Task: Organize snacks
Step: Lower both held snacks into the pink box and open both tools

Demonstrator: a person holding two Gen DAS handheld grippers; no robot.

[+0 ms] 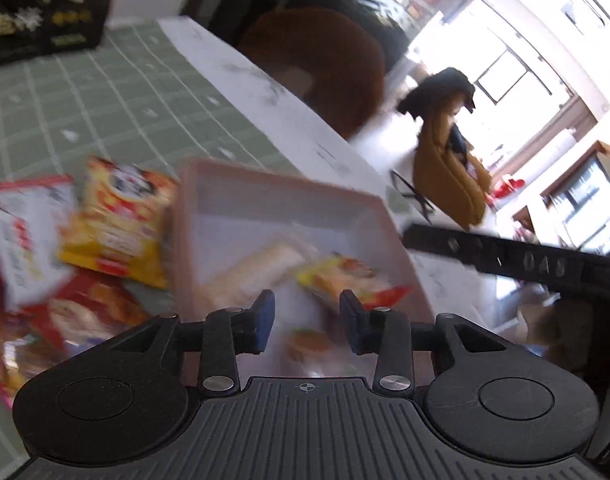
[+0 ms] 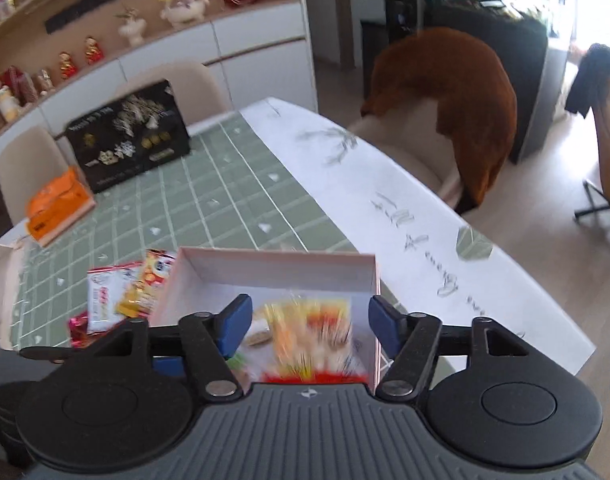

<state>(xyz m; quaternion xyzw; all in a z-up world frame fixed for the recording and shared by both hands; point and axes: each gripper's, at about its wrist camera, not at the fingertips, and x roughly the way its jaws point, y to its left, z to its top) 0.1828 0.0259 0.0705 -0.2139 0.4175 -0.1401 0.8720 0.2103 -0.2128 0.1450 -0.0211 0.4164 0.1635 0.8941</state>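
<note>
Hovering over the pink box [image 1: 379, 208], the left tool [image 1: 307, 316] stands partly open, holding nothing. Loose snack packets [image 1: 117, 232] lie on the desk [image 1: 105, 92] at left of frame, nearer it. The right tool [image 2: 307, 320], open wider and empty, hangs above a blurred packet [image 2: 309, 332] in the box.

Both grippers – left gripper [image 1: 307, 316], right gripper [image 2: 307, 326] – black ribbed bodies, blue pads, silver screws.
</note>
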